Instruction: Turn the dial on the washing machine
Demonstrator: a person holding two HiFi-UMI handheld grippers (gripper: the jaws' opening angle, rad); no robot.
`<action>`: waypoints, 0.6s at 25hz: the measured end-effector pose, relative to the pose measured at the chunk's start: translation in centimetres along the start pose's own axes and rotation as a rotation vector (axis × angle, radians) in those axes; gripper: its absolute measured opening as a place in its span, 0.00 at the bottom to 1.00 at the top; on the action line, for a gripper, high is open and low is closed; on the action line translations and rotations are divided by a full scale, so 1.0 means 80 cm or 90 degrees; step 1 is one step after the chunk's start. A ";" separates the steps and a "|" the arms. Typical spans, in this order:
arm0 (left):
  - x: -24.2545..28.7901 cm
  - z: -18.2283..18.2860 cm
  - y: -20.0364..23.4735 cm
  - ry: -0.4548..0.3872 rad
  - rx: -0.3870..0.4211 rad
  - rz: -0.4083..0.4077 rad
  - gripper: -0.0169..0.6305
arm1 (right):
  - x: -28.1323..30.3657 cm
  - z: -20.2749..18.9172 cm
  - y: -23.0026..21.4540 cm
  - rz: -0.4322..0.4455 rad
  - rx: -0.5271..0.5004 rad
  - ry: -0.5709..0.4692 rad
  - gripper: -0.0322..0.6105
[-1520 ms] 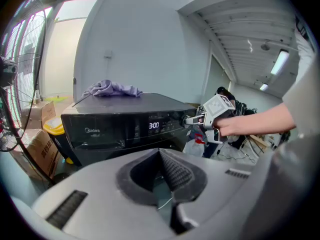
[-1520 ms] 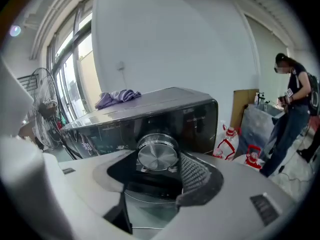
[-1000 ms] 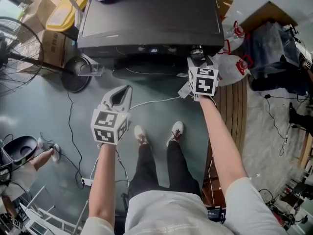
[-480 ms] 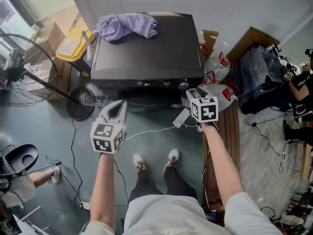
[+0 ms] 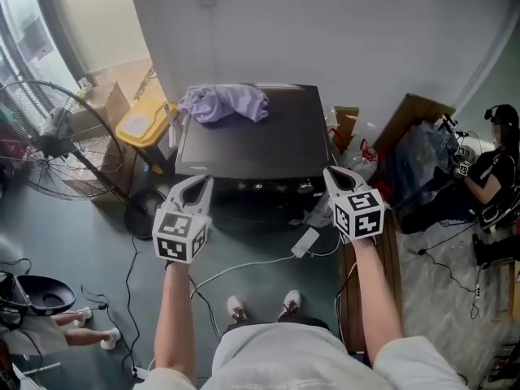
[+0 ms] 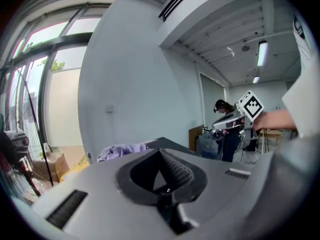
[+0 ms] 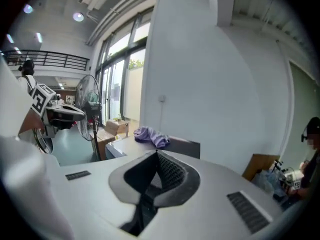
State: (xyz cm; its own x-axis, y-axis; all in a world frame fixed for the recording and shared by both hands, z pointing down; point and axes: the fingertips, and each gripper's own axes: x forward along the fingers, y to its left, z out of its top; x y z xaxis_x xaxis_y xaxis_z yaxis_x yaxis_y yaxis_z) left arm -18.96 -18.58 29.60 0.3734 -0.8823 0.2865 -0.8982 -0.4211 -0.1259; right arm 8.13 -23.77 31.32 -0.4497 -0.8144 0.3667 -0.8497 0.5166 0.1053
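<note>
Grey floor and white wall behind dark washing machine [image 5: 252, 132]. Find dial [image 5: 280, 187] on its front panel, low between both tongs. Leave left tongs [image 5: 203, 182] pressed together, empty. Open just-closed, empty right tongs [image 5: 331, 172], go down, pinch dial squarely, twist slowly.

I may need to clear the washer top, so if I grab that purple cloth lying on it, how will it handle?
The purple cloth lies crumpled in soft folds, so it will probably hang floppy from a grip. It looks thin, so it is likely light. On the smooth dark top of the washing machine, a push would probably bunch it.
</note>
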 end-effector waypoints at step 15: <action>-0.072 0.147 -0.001 -0.147 0.126 0.013 0.05 | -0.083 0.181 0.073 0.040 -0.166 -0.202 0.07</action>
State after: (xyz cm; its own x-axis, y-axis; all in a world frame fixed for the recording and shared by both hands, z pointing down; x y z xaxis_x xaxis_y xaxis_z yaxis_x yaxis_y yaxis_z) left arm -18.32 -15.91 16.80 0.4184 -0.9062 0.0614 -0.8523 -0.4151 -0.3182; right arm 2.20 -19.17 16.14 -0.5961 -0.7988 0.0819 -0.7377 0.5851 0.3369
